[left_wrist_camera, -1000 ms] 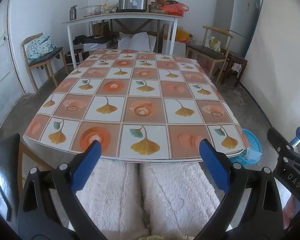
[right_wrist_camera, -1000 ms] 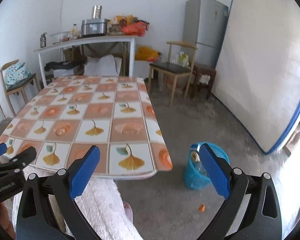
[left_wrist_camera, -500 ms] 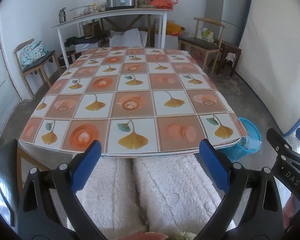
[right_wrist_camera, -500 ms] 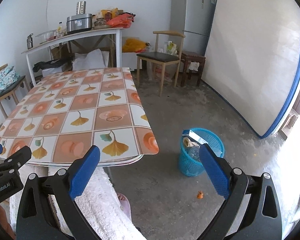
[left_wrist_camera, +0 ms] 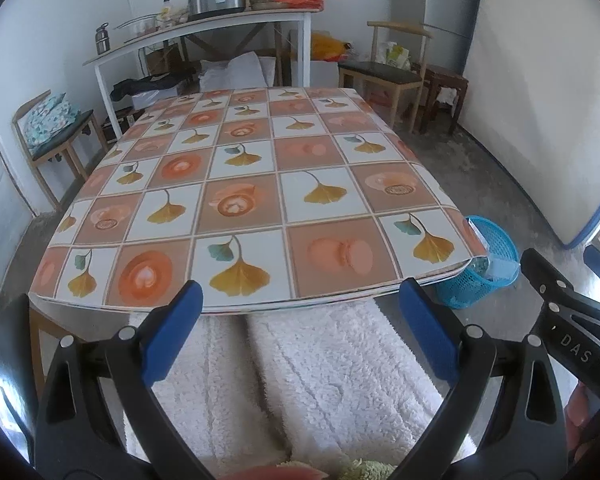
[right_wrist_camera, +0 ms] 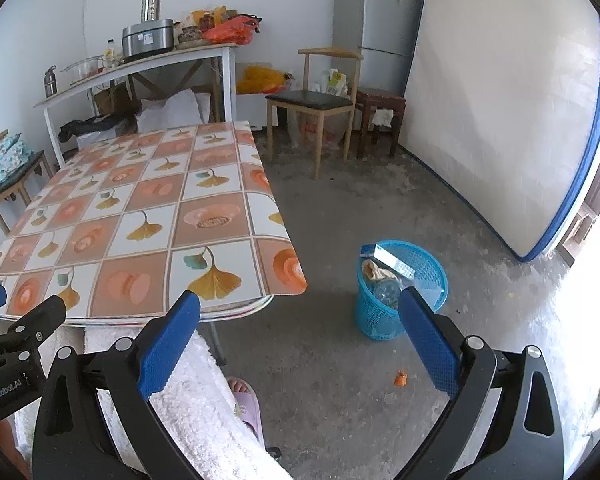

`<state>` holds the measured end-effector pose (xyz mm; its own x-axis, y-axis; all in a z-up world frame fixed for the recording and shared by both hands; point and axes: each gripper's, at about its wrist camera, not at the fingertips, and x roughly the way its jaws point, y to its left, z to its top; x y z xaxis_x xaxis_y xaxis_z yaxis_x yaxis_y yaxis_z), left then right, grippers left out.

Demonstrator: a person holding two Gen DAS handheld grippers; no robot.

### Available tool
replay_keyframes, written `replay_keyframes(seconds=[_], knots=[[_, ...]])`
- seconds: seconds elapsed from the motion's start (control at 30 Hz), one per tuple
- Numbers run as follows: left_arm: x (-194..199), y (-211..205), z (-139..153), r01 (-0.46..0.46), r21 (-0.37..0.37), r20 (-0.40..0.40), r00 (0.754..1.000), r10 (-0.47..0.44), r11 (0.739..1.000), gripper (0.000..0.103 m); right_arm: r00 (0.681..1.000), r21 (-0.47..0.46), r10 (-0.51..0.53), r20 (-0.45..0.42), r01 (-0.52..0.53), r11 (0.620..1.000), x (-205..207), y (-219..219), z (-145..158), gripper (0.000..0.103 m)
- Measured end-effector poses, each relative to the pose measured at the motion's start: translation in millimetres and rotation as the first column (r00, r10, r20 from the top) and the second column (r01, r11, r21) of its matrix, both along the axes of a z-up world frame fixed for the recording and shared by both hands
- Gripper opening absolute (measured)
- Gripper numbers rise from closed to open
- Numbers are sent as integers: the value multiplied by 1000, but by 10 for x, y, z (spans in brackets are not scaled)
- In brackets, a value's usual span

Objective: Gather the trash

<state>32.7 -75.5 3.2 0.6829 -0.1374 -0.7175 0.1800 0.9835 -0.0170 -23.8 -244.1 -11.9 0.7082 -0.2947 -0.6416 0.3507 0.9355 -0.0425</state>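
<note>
both grippers hang over the person's lap at the table's (left_wrist_camera: pixel 260 184) near edge, left gripper (left_wrist_camera: pixel 300 320) and right gripper (right_wrist_camera: pixel 298 320) jaws wide apart and empty, blue trash basket (right_wrist_camera: pixel 400 292) on the floor by the table's right corner.

Home dining/storage rm: tiled-print table (left_wrist_camera: pixel 260 184), fridge (right_wrist_camera: pixel 374 20), rice cooker (right_wrist_camera: pixel 148 40), mattress (right_wrist_camera: pixel 500 112) vs wall.

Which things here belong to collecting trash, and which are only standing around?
Part of the job:
- blue basket, on the floor, already holding a box, a bottle and a wrapper
- small orange scrap on the floor
- left gripper and right gripper, both open, holding nothing

Standing around:
- table
- chair
- fridge
- mattress
</note>
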Motion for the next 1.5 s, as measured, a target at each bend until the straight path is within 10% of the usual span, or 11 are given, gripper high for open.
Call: replay_keyframes(seconds=[1.5], knots=[[46,-214,-26,49,34,-4,999,-49,998,94,999,9,-51,-11,51,999,-44,-214,-55,96]])
